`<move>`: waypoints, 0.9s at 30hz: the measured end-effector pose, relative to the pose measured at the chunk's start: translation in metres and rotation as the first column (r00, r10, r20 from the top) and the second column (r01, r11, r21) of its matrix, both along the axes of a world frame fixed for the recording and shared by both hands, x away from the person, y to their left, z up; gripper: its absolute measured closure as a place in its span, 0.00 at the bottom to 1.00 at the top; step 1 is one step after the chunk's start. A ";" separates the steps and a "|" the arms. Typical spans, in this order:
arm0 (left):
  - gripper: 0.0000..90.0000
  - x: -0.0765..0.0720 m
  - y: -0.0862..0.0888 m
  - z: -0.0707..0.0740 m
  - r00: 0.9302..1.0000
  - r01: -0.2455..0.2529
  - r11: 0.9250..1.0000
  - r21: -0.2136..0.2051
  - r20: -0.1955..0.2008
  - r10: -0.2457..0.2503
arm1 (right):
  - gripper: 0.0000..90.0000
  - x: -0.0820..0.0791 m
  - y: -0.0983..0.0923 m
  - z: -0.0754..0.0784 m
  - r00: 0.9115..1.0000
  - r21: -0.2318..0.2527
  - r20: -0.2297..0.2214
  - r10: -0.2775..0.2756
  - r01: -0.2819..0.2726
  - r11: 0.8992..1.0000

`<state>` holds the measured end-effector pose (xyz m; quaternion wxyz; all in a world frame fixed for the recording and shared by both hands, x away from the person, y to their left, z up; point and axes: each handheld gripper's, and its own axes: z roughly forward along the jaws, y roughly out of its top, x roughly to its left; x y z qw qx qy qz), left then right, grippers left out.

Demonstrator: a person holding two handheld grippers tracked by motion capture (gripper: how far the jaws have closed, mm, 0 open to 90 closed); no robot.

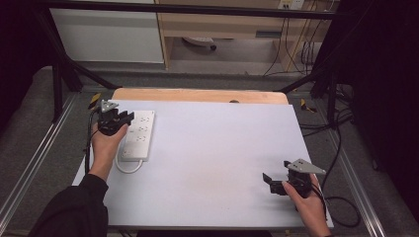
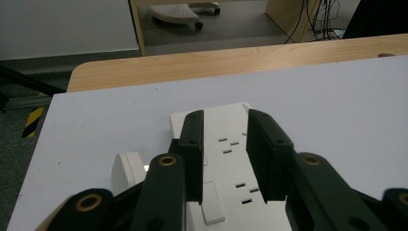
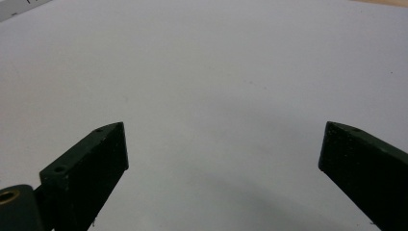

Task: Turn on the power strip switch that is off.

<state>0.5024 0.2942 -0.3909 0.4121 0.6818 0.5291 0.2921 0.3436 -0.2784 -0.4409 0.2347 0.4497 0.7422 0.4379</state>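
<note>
- the power strip (image 1: 139,134) is a long white plastic slab with rounded corners, lying flat on the table (image 1: 212,163) near its left edge, long side running away from the person
- smooth matte top, with rows of small dark socket slots, and what looks like a rocker switch (image 2: 211,204) at the near end in the left gripper view
- a thick white cord (image 1: 129,167) loops out of its near end in a tight curve on the table
- the table surface is a pale, flat sheet, with a light wooden edge (image 1: 197,95) showing at the far side
- left gripper (image 1: 118,118) sits right over the strip's near left part; its black blocky fingers (image 2: 192,144) are narrowed in over the strip's width, but i can't tell if they're actually pressing on it
- right gripper (image 1: 272,181) is well apart from the strip, over the bare right near part of the table, its fingers (image 3: 91,168) spread wide with nothing between them
- both grippers are matte black with grey three-cornered plates on top
</note>
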 end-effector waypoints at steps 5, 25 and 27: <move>0.84 0.001 0.001 -0.003 1.000 0.008 1.000 -0.004 -0.014 -0.008 | 0.04 0.000 0.000 0.000 1.000 -0.001 -0.002 -0.001 0.001 1.000; 0.99 0.006 0.007 -0.010 0.998 0.012 0.999 -0.040 -0.054 -0.014 | 0.04 0.000 0.001 0.000 1.000 0.003 -0.010 0.003 -0.003 1.000; 1.00 0.006 0.007 -0.011 0.998 0.012 0.999 -0.042 -0.057 -0.014 | 0.04 0.000 0.000 0.000 1.000 0.003 -0.009 0.003 -0.003 1.000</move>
